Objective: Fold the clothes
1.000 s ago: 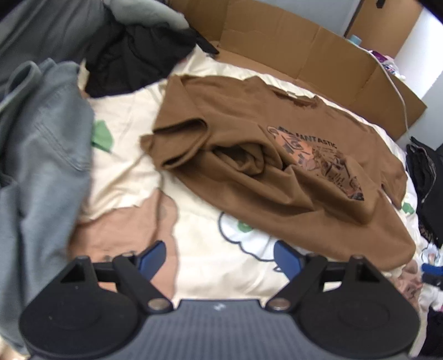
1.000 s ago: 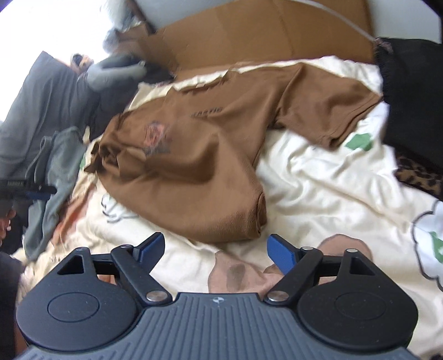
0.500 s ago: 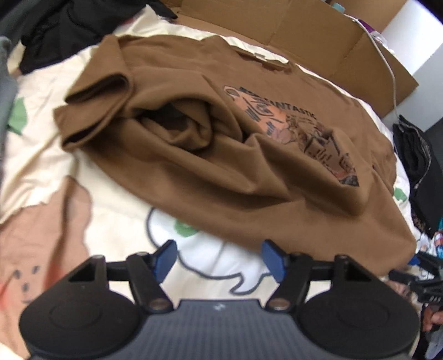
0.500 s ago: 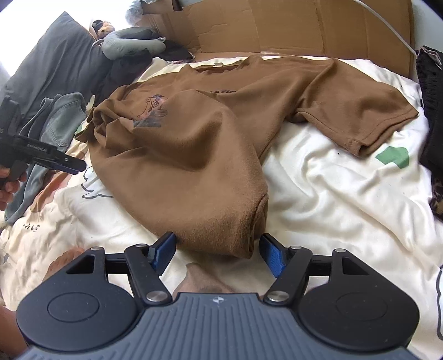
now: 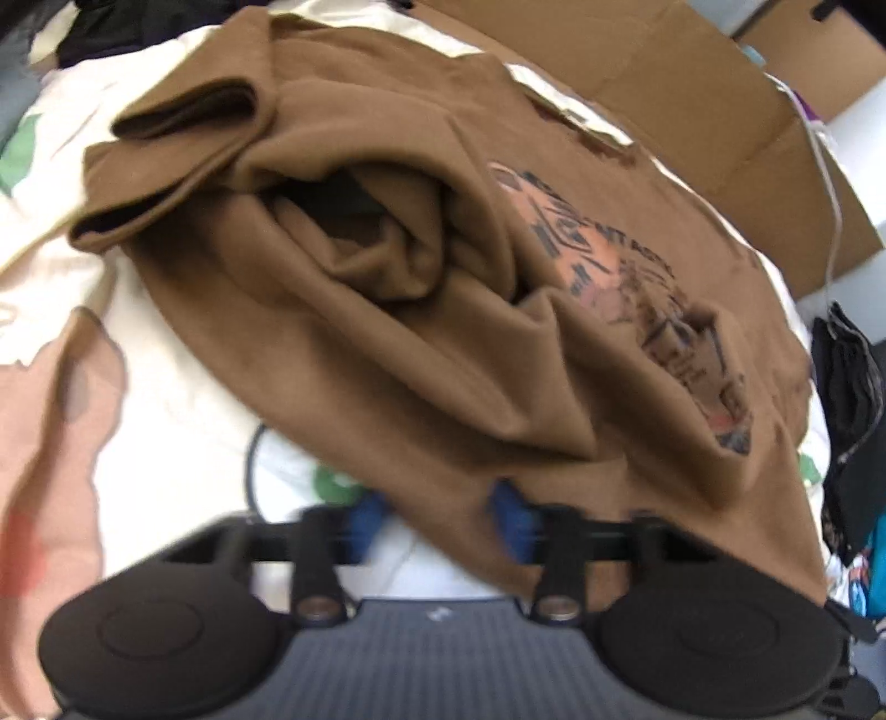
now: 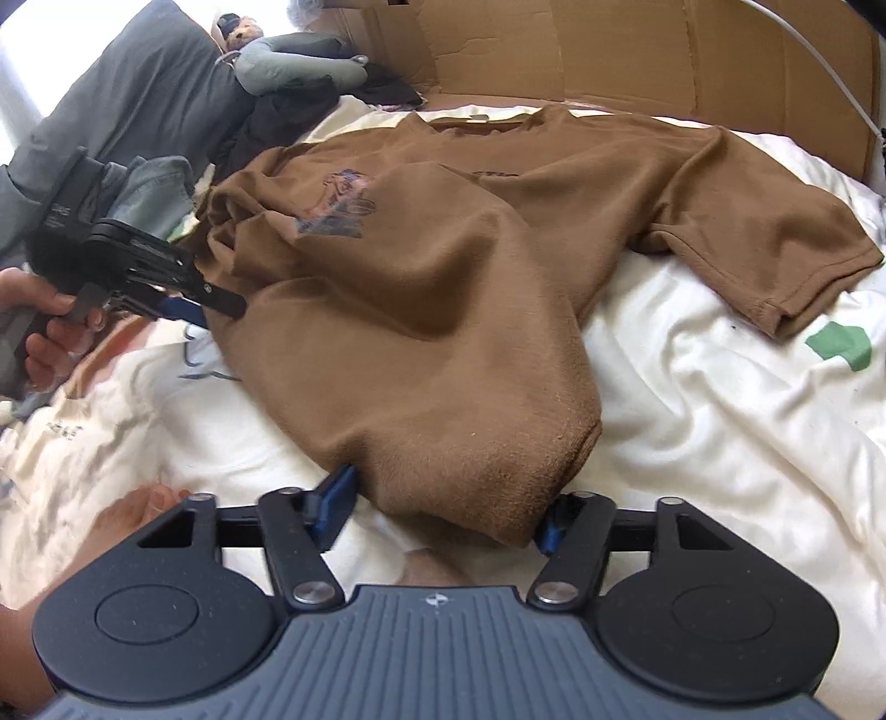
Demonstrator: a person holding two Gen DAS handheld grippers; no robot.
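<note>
Both wrist views at one moment. A brown T-shirt [image 6: 421, 310] with a printed chest graphic [image 5: 637, 288] lies crumpled on a cream bedsheet [image 6: 720, 421] with cartoon patches; its neckline points toward 12 o'clock in the right wrist view, one short sleeve [image 6: 775, 260] spread flat toward 3 o'clock, the other side bunched in folds.

Left gripper [image 5: 437, 512]: the blue fingers [image 5: 512, 520] stand narrow and are closing, with the hem of the shirt between them at 6 o'clock of the left wrist view; the picture is blurred, so whether the pads already press the cloth cannot be told. In the right wrist view the same tool [image 6: 221, 304] meets the shirt's edge at 9 o'clock, carried by a hand [image 6: 44, 327].

Right gripper [image 6: 443, 512]: the fingers [image 6: 335, 507] stand at medium width and are closing, flanking the rounded lower corner of the shirt at 6 o'clock, both touching the cloth.

Cardboard panels [image 6: 637, 50] line the far side at 12 o'clock. Grey garments [image 6: 138, 99] are piled at 10 o'clock in the right wrist view.
</note>
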